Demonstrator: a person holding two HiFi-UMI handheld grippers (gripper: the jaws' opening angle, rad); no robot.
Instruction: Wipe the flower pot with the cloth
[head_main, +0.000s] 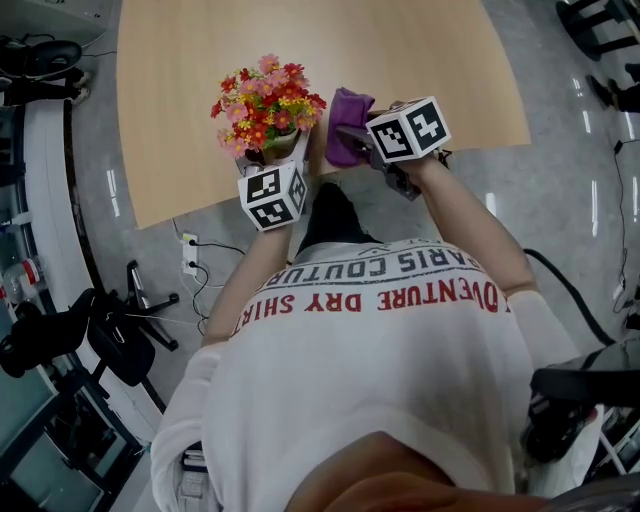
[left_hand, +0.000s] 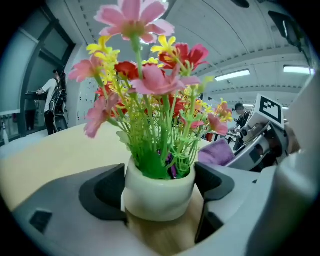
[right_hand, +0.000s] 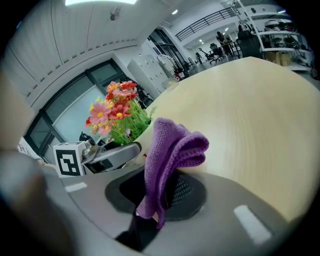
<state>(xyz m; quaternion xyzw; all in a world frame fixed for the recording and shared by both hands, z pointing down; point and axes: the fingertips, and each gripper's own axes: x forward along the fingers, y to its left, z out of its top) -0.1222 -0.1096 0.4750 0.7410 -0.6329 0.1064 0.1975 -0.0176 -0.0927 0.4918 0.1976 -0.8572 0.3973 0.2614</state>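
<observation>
A small white flower pot (left_hand: 159, 192) with pink, red and yellow artificial flowers (head_main: 266, 105) stands near the front edge of the wooden table (head_main: 420, 60). My left gripper (left_hand: 159, 200) is closed round it, with a dark pad touching each side of the pot. In the head view the pot (head_main: 291, 148) sits just ahead of the left gripper (head_main: 283, 162). My right gripper (right_hand: 150, 202) is shut on a folded purple cloth (right_hand: 172, 150), which sticks up from its jaws. In the head view the cloth (head_main: 346, 118) hangs just right of the flowers, a little apart from the pot.
The table edge (head_main: 200, 212) runs just under both grippers. On the floor to the left lie a power strip with cables (head_main: 190, 255) and a black chair (head_main: 115, 340). A person (left_hand: 54, 102) stands far off at the left in the left gripper view.
</observation>
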